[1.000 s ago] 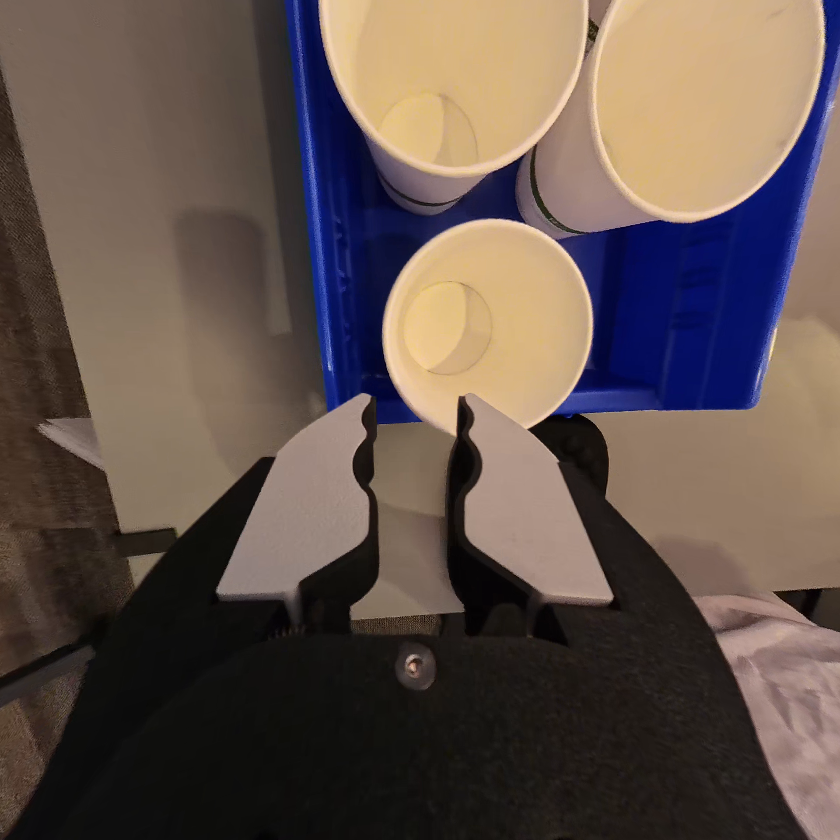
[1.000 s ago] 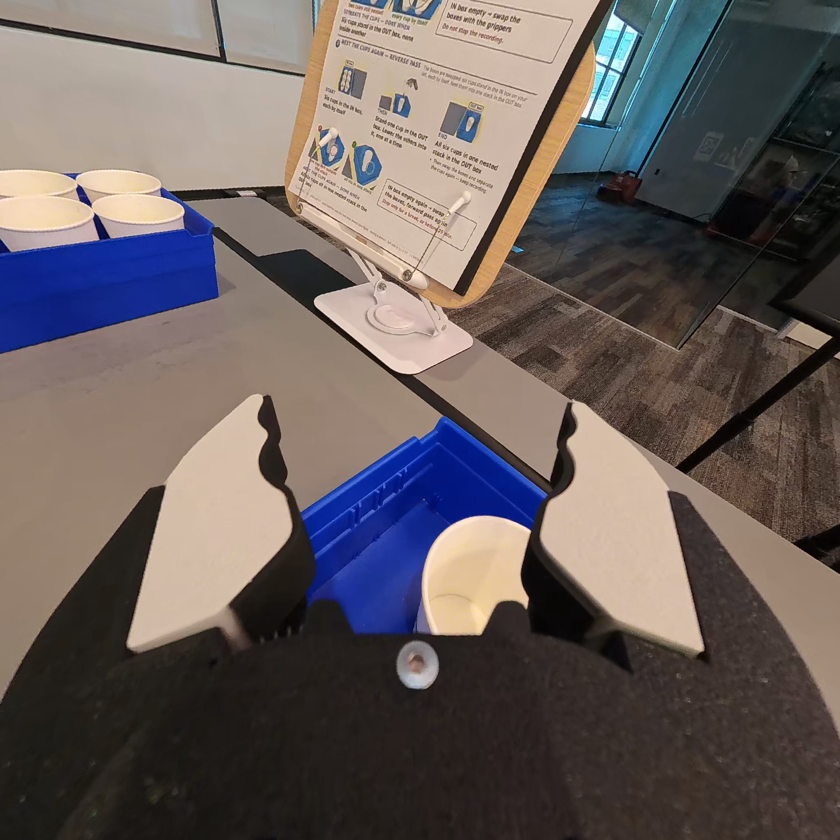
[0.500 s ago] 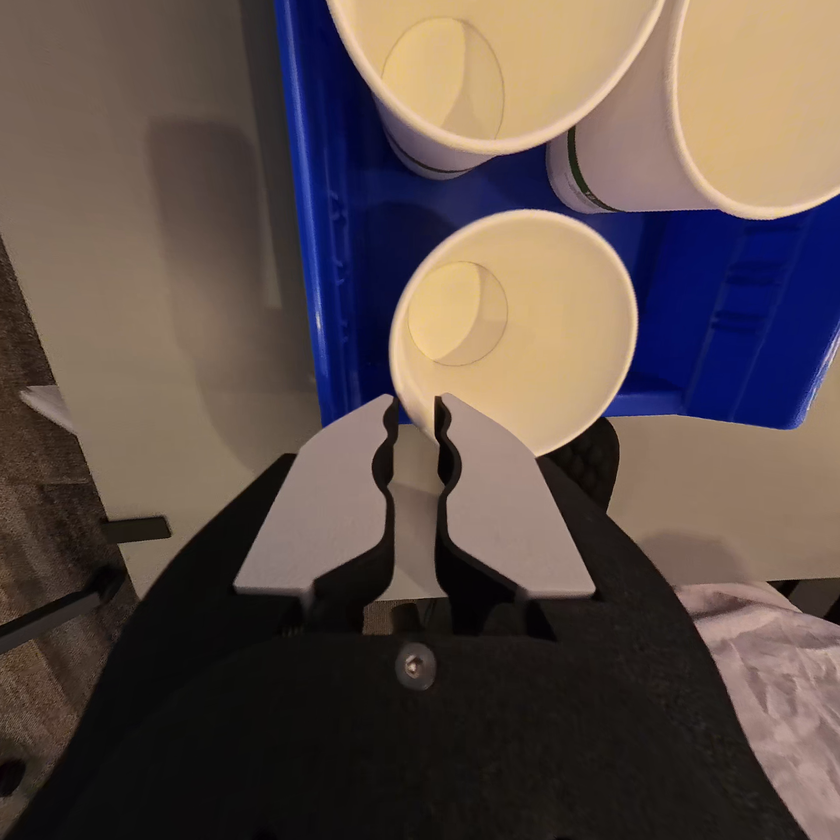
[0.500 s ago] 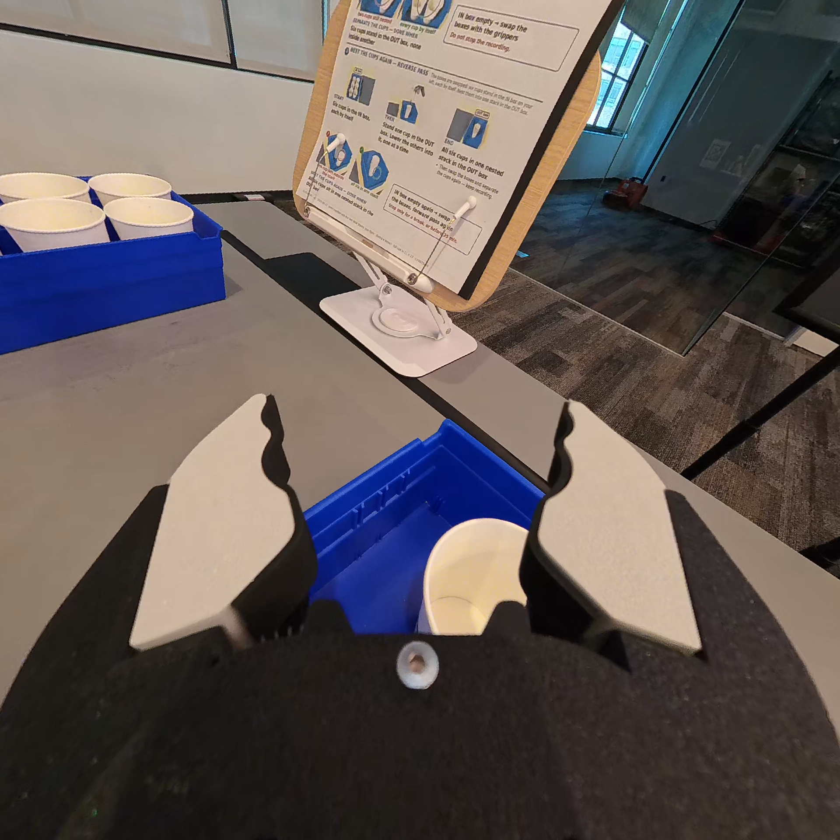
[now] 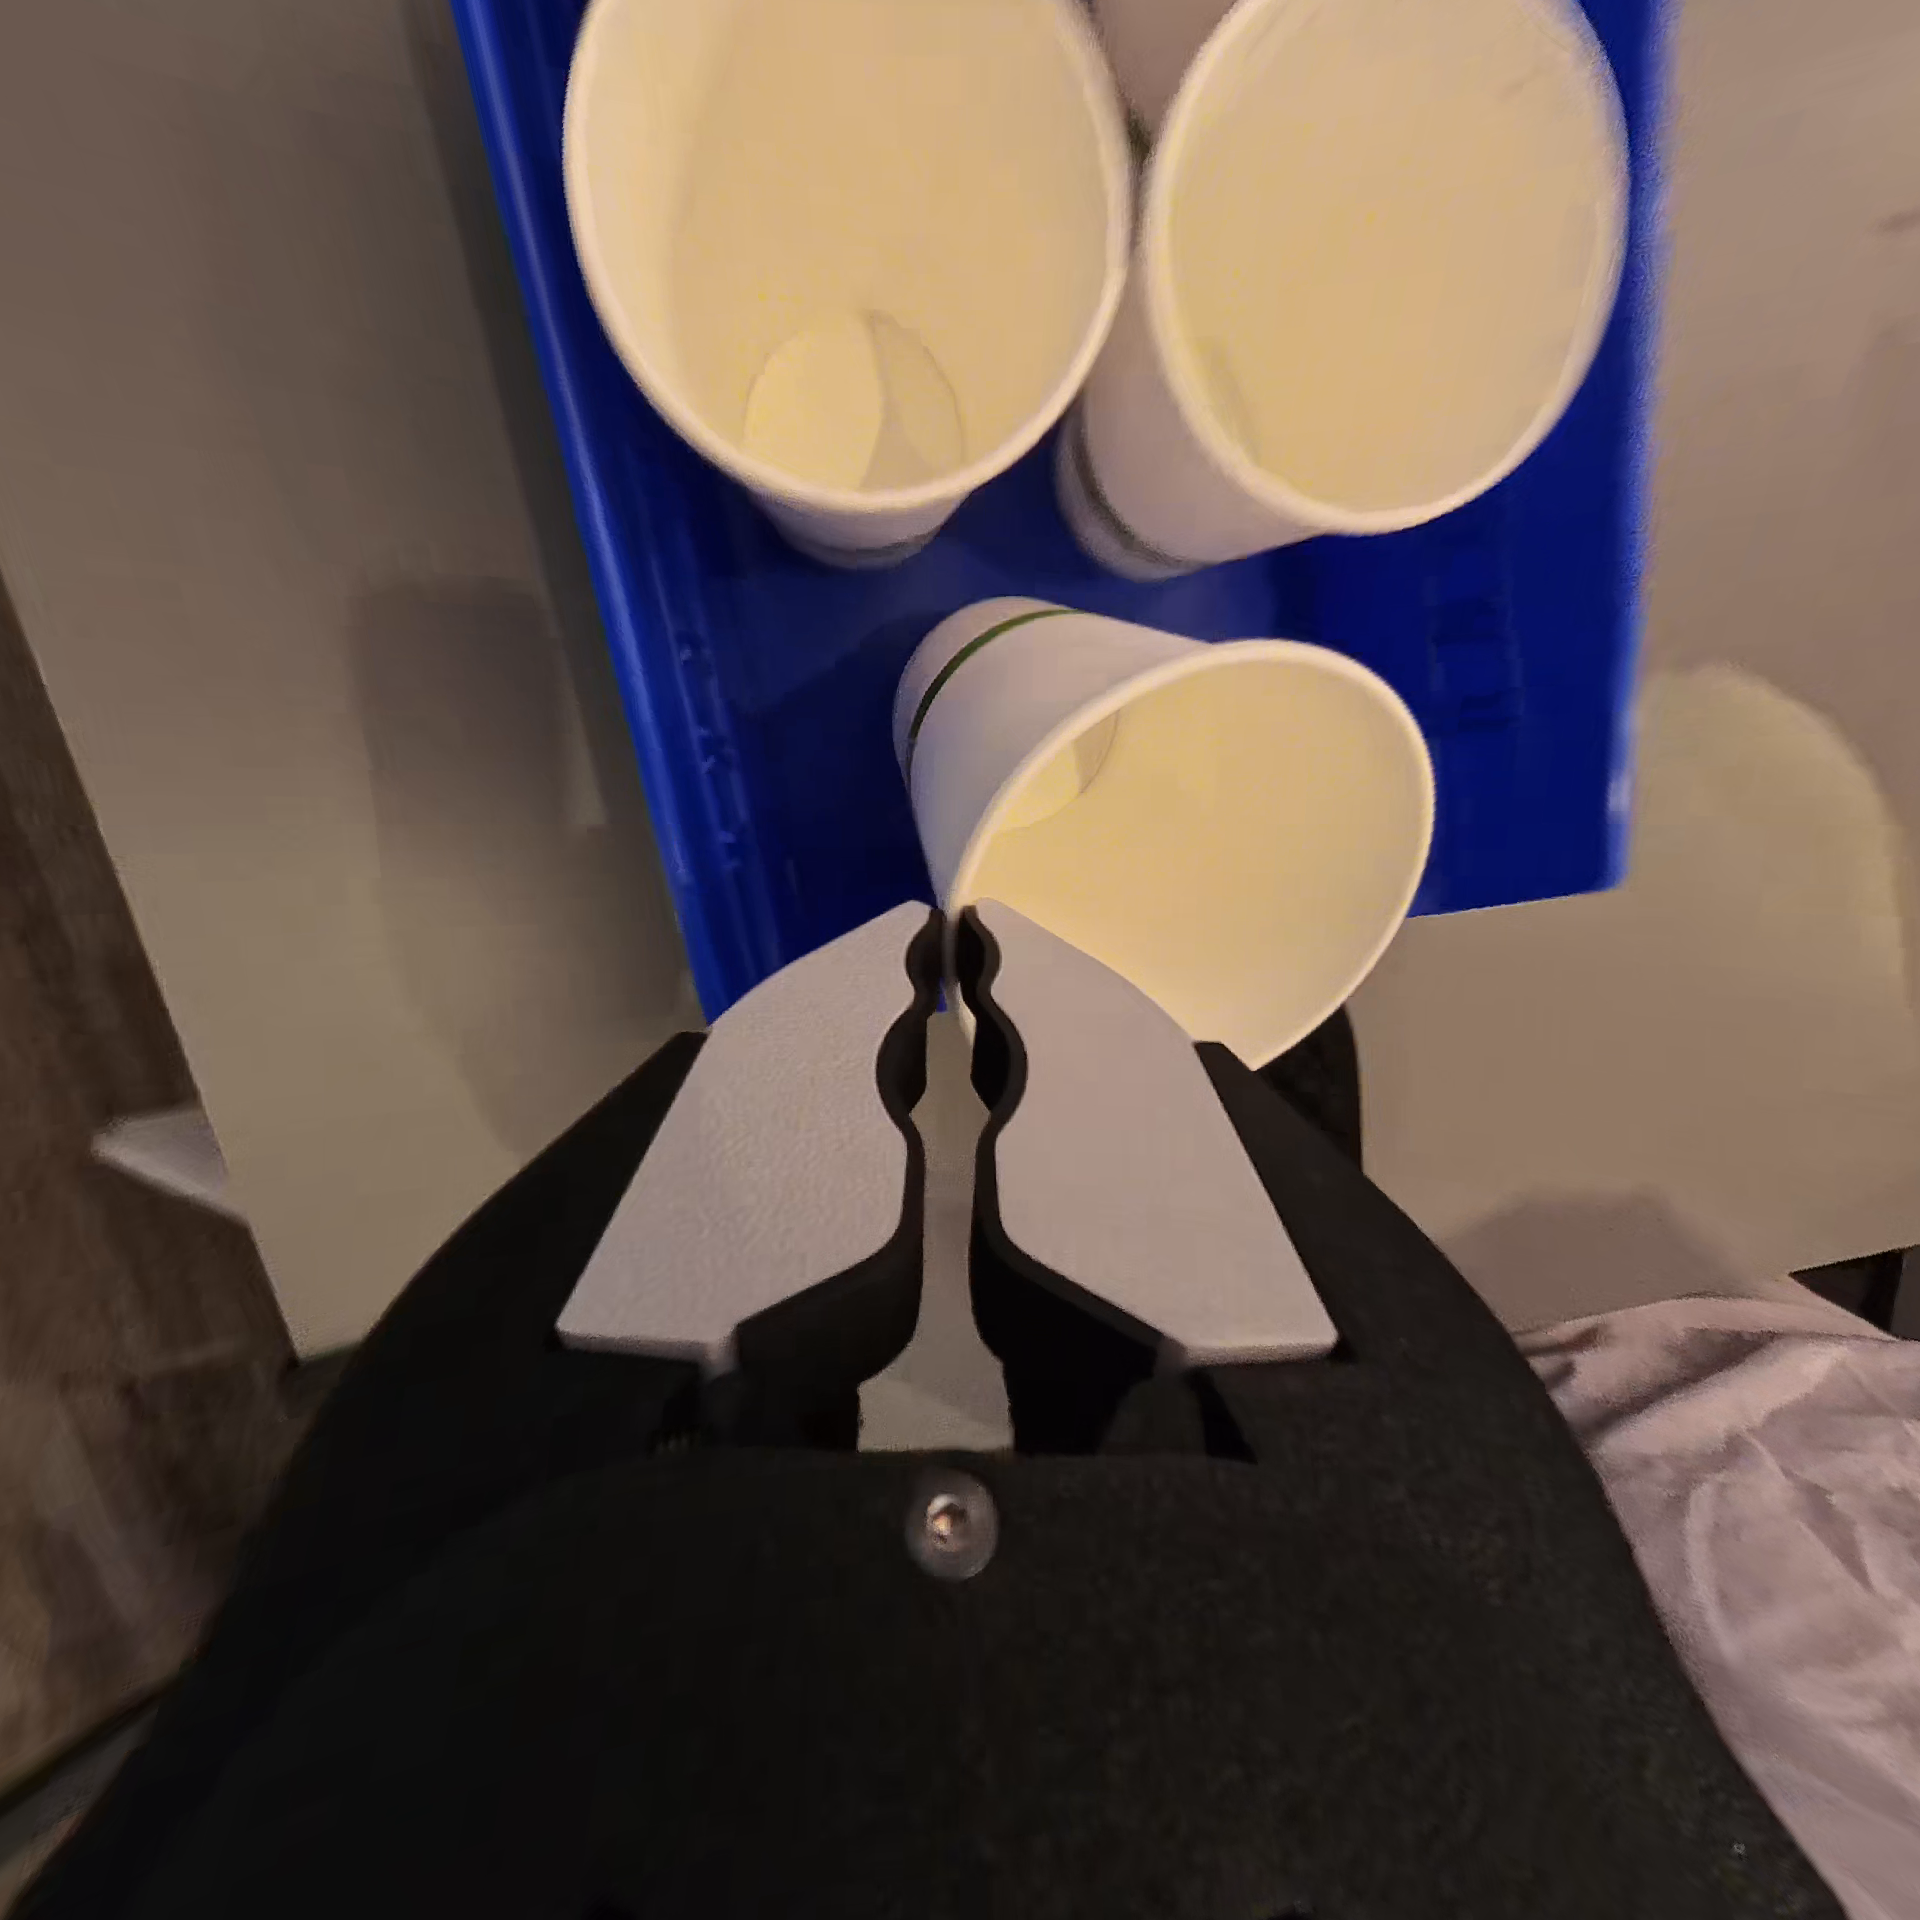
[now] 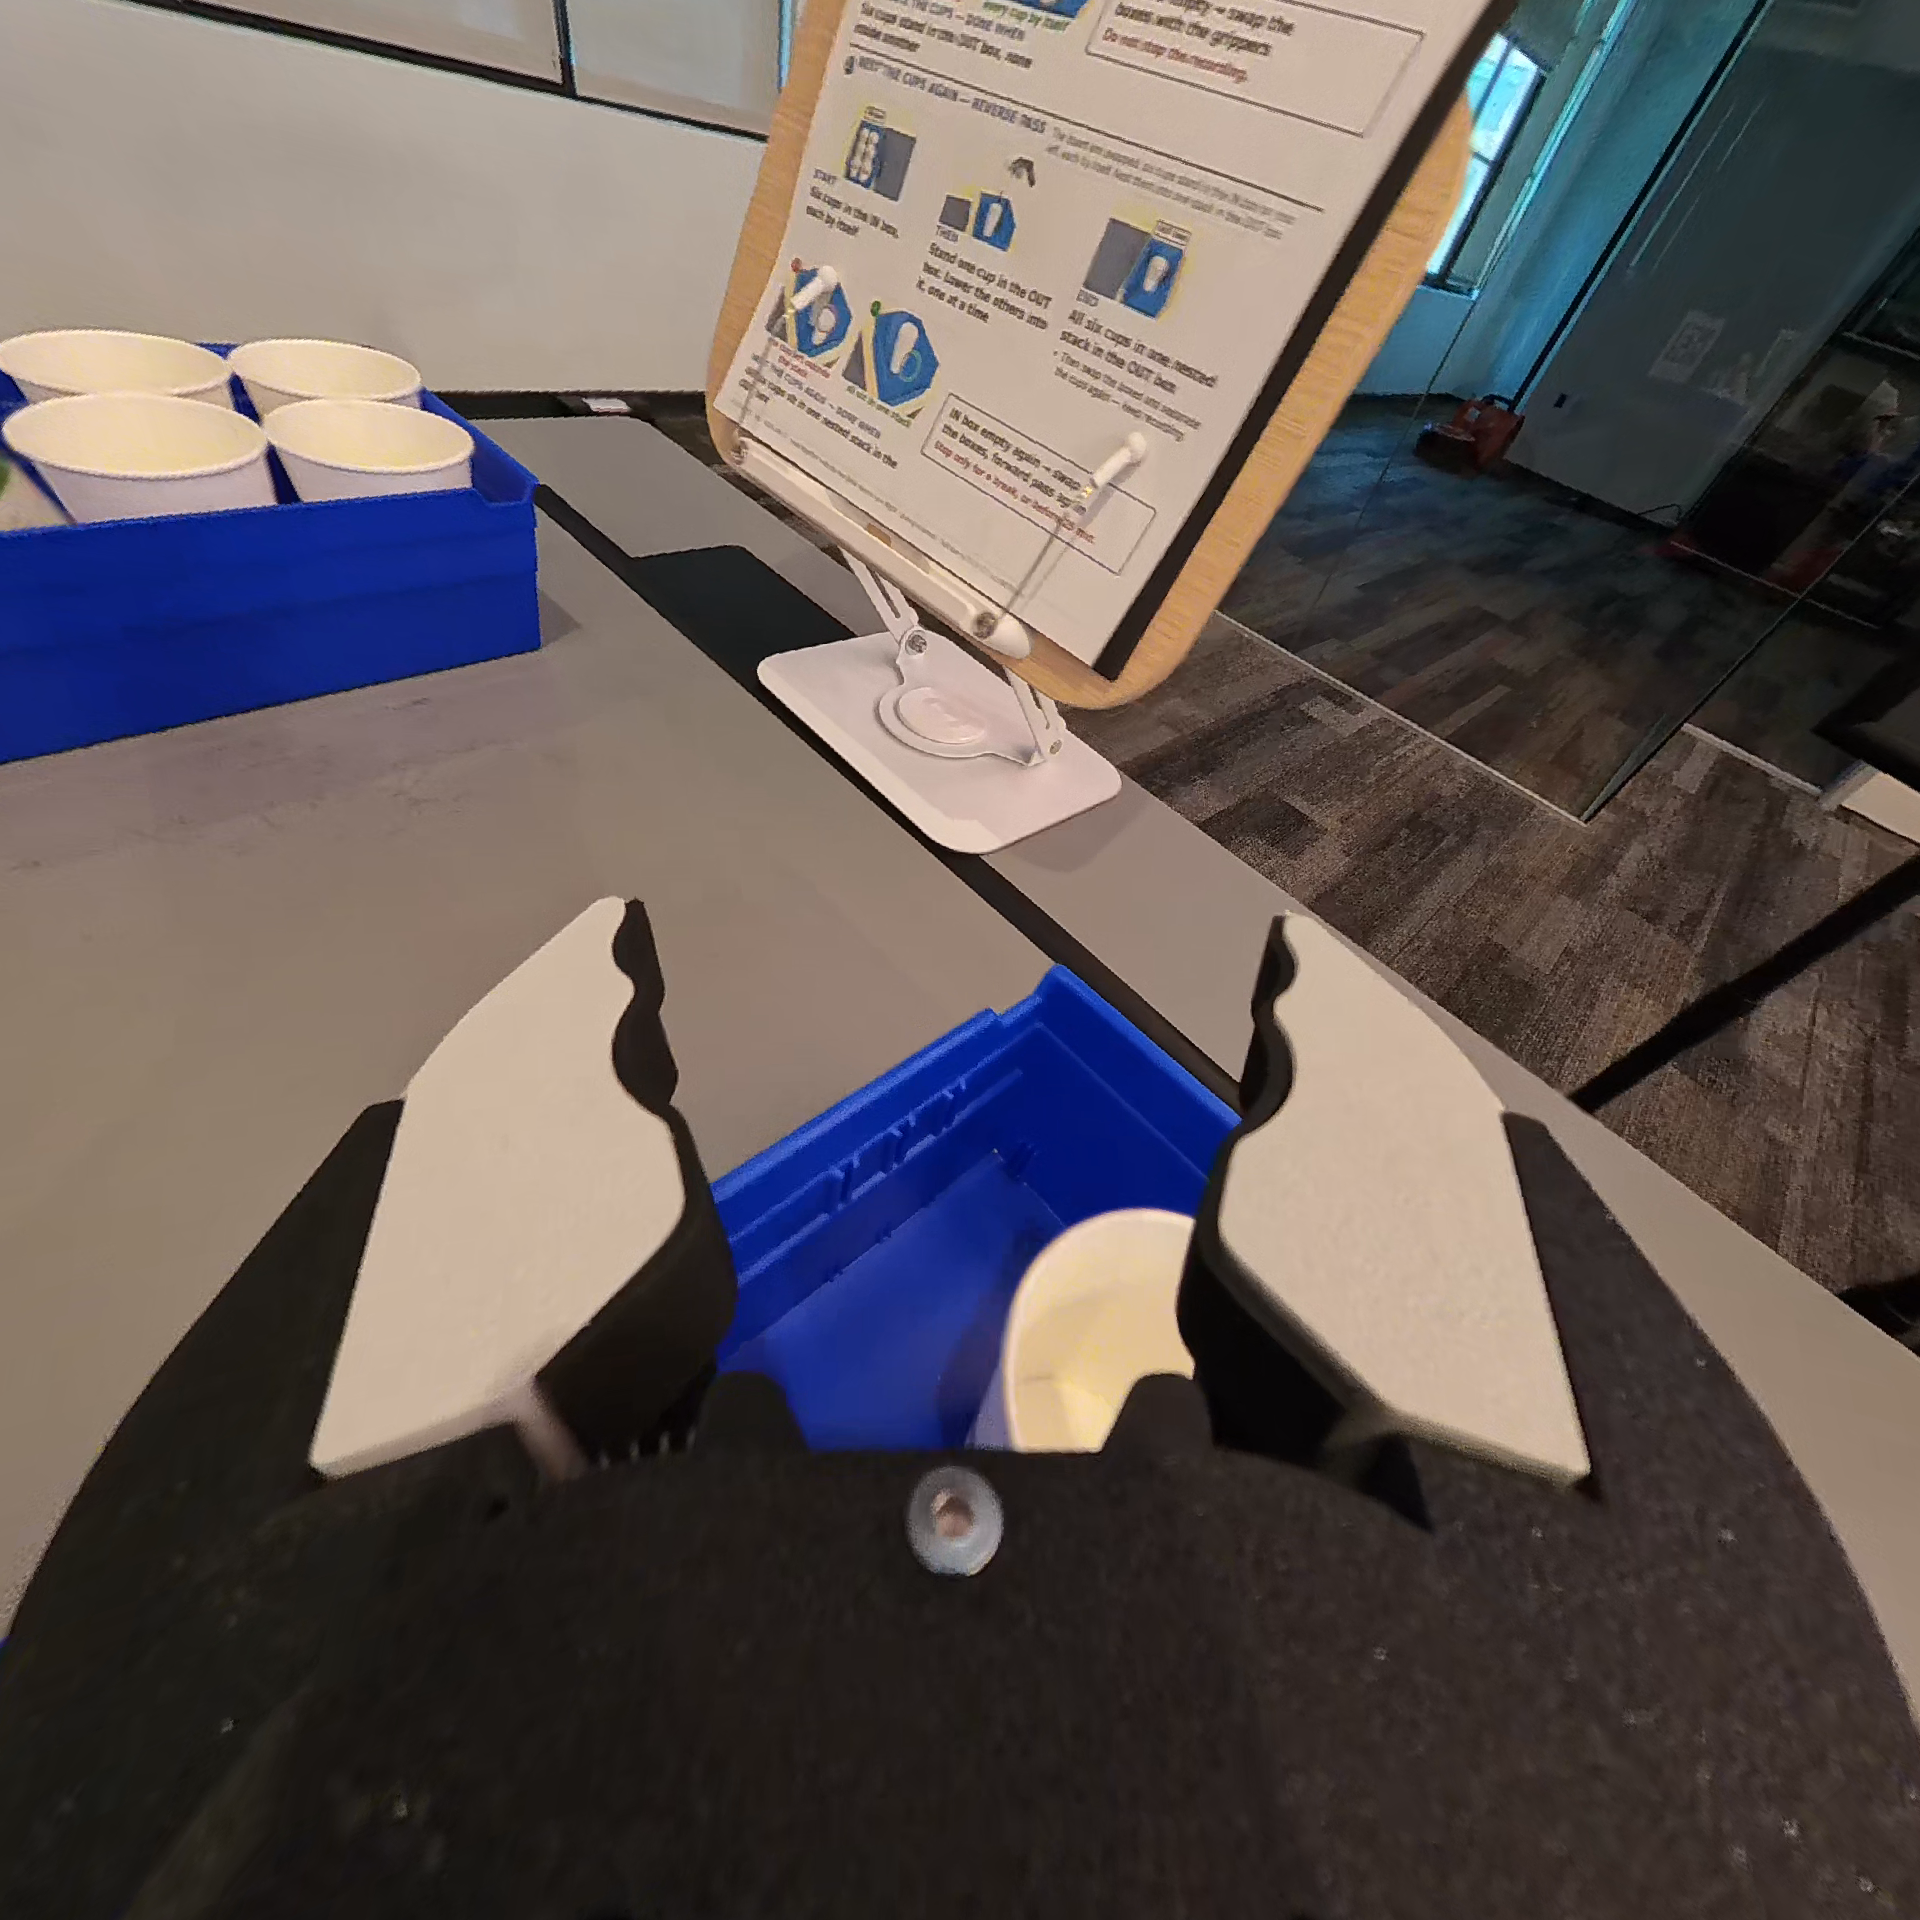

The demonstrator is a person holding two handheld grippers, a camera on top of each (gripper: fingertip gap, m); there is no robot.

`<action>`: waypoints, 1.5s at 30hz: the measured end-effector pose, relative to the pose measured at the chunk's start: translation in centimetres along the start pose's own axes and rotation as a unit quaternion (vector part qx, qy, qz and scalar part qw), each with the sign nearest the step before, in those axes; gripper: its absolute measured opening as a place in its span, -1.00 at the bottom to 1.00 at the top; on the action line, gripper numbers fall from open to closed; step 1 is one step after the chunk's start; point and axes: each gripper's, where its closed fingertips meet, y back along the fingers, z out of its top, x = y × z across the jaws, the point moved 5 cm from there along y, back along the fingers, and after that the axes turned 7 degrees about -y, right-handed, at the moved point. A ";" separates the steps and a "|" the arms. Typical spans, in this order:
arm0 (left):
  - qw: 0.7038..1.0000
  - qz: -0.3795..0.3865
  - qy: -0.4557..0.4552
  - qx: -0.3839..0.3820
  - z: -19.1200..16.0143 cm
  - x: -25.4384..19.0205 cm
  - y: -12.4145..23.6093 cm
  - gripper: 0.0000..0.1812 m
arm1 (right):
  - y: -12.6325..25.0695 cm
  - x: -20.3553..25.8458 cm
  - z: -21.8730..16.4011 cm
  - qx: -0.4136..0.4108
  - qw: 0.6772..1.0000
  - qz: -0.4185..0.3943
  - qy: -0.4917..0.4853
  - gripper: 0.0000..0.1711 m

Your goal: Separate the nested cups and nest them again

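Note:
In the left wrist view my left gripper (image 5: 951, 920) is shut on the rim of a white paper cup (image 5: 1195, 831). The cup is tilted, its mouth toward me, over the near end of a blue bin (image 5: 748, 665). Two more white cups (image 5: 831, 249) (image 5: 1382, 249) stand farther back in that bin. In the right wrist view my right gripper (image 6: 951, 935) is open and empty above a second blue bin (image 6: 935, 1174) that holds one white cup (image 6: 1091, 1330). The first bin (image 6: 270, 592) with several cups (image 6: 364, 442) shows at the far left.
A wooden stand with an instruction sheet (image 6: 1039, 312) on a white base (image 6: 945, 748) stands at the table's right edge. The grey table (image 6: 312, 883) lies between the bins. A pale cloth (image 5: 1714, 1507) lies below the table's near edge.
My left gripper has closed on the near cup's rim and the cup has tipped over toward me. My right gripper has stayed open and shifted slightly.

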 end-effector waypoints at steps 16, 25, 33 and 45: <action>0.934 -0.136 -0.248 -0.219 5.9 -13.5 5.3 -0.97 | -8.2 25.9 4.7 -0.024 0.947 0.211 0.242 0.20; 0.902 -0.238 -0.308 -0.185 9.0 -21.5 1.1 -0.97 | -9.9 28.0 4.1 -0.025 0.954 0.179 0.241 0.21; 0.896 -0.276 -0.308 -0.162 9.3 -23.5 -0.2 -0.97 | -10.4 27.2 2.7 0.023 0.951 0.200 0.235 0.09; 0.891 -0.157 -0.304 -0.300 11.7 -21.7 1.8 -0.15 | -9.5 23.1 3.7 0.023 0.961 0.183 0.204 0.02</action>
